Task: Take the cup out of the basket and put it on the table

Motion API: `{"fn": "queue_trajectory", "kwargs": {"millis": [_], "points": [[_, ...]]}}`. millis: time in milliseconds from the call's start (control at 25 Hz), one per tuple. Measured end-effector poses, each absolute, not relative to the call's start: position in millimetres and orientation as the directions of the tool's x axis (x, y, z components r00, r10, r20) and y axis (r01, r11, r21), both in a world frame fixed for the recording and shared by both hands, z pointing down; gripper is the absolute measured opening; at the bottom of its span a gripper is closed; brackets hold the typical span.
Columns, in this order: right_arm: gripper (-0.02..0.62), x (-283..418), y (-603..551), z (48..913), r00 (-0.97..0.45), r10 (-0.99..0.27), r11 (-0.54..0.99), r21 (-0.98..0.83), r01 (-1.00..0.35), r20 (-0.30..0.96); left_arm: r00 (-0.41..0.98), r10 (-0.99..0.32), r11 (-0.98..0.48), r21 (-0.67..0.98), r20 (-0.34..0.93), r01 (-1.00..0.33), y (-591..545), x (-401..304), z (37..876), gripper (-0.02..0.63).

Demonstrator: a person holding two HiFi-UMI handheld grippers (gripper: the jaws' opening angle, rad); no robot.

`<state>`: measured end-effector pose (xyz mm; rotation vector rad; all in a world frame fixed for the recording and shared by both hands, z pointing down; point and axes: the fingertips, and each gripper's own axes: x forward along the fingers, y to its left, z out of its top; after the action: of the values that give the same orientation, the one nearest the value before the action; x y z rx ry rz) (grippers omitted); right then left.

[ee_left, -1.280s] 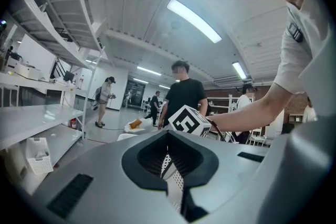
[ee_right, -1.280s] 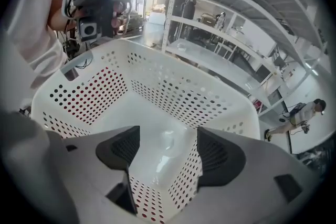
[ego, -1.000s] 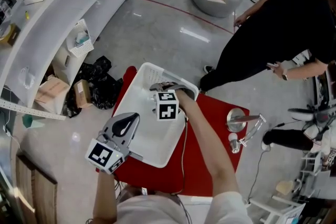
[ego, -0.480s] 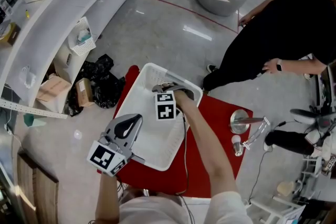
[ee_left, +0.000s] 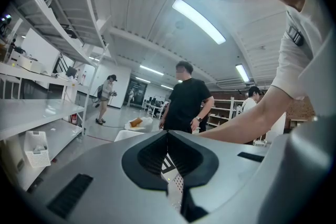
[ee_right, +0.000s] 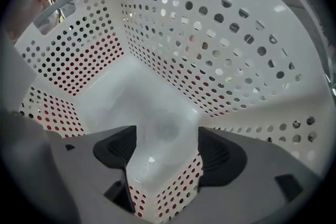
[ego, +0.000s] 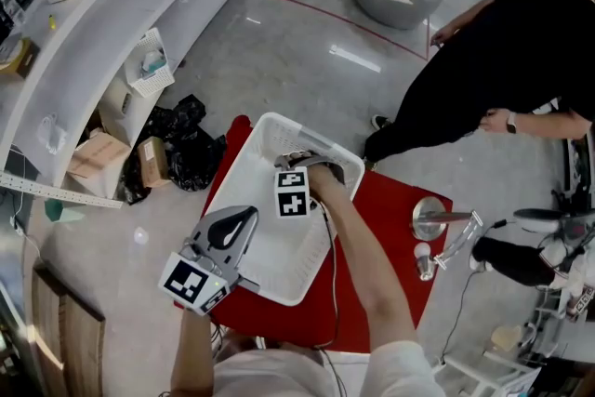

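Observation:
A white perforated basket (ego: 268, 120) stands on the red table (ego: 390, 228). My right gripper (ego: 302, 159) reaches down into its far end. In the right gripper view a frosted, translucent cup (ee_right: 164, 136) fills the gap between the two dark pads of the right gripper (ee_right: 165, 152), which is shut on it just above the basket floor (ee_right: 131, 92). The head view hides the cup behind the gripper. My left gripper (ego: 245, 218) hovers over the basket's near left side, jaws shut and empty; in its own view the left gripper (ee_left: 168, 136) points at the room.
On the table's right part lie a round metal piece (ego: 429, 217) and a small bottle (ego: 423, 258). A person in black (ego: 502, 60) stands just beyond the table. White shelves (ego: 93, 23) run along the left, with boxes and black bags (ego: 181, 144) on the floor.
The right gripper stays at the basket's far end, hardly moved. The left gripper has drifted slightly toward me and rightward. The person in black has shifted to the right.

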<state>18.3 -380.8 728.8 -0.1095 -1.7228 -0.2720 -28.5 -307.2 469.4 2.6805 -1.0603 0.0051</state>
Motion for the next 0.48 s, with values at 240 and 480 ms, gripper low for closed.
{"fn": "queue_trajectory", "kwargs": {"millis": [240, 480], "points": [[0.313, 17.4, -384.6, 728.8, -0.186, -0.098, 0.963, 0.140, 0.228, 0.978, 0.727, -0.679, -0.693, 0.240, 0.100, -0.680, -308.4, -31.4, 471.9, 0.011], [0.305, 17.4, -384.7, 728.8, -0.188, -0.108, 0.962, 0.150, 0.227, 0.976, 0.723, -0.683, -0.688, 0.244, 0.103, -0.684, -307.6, -32.5, 473.1, 0.011]]}}
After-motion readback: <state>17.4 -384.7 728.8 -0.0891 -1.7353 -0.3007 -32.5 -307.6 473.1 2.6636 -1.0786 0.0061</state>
